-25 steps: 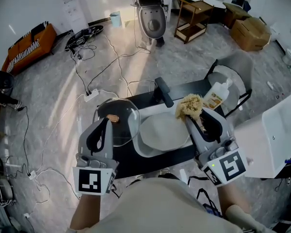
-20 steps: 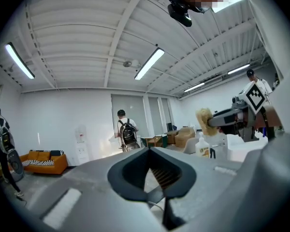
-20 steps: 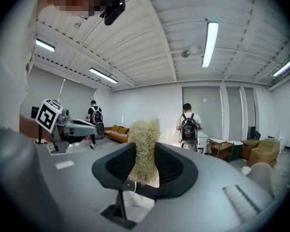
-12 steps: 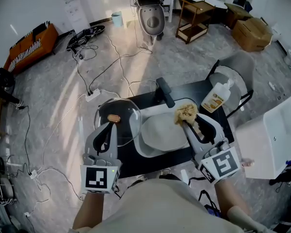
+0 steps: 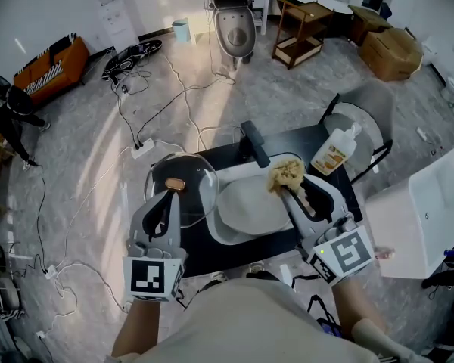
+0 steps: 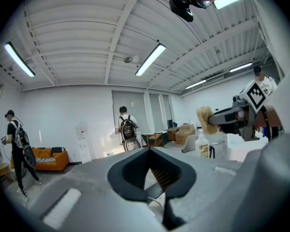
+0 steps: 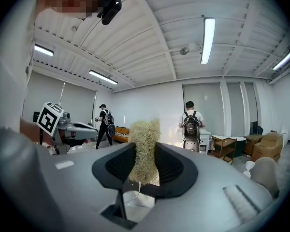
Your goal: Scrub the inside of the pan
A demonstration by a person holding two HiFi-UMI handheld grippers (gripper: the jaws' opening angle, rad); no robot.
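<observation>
Right now my right gripper (image 5: 289, 189) is clamped on the loofah scrubber (image 5: 286, 172) at the pan's (image 5: 250, 209) far-right rim, with my left gripper (image 5: 169, 193) closed and empty beside its left edge.

From the head: high above, looking steeply down on the tabletop (image 5: 208, 257) and the pan (image 5: 250, 206), with the left hand-held gripper (image 5: 166, 193) and the right hand-held gripper (image 5: 293, 191) near, at the lower edge. From each gripper view: very close behind its own jaws, low, tilted up toward ceiling and far wall. Shared by both: the person with backpack (image 6: 127, 128), and in each the other gripper from the side. Shared by all three: the scrubber (image 7: 145, 146).
</observation>
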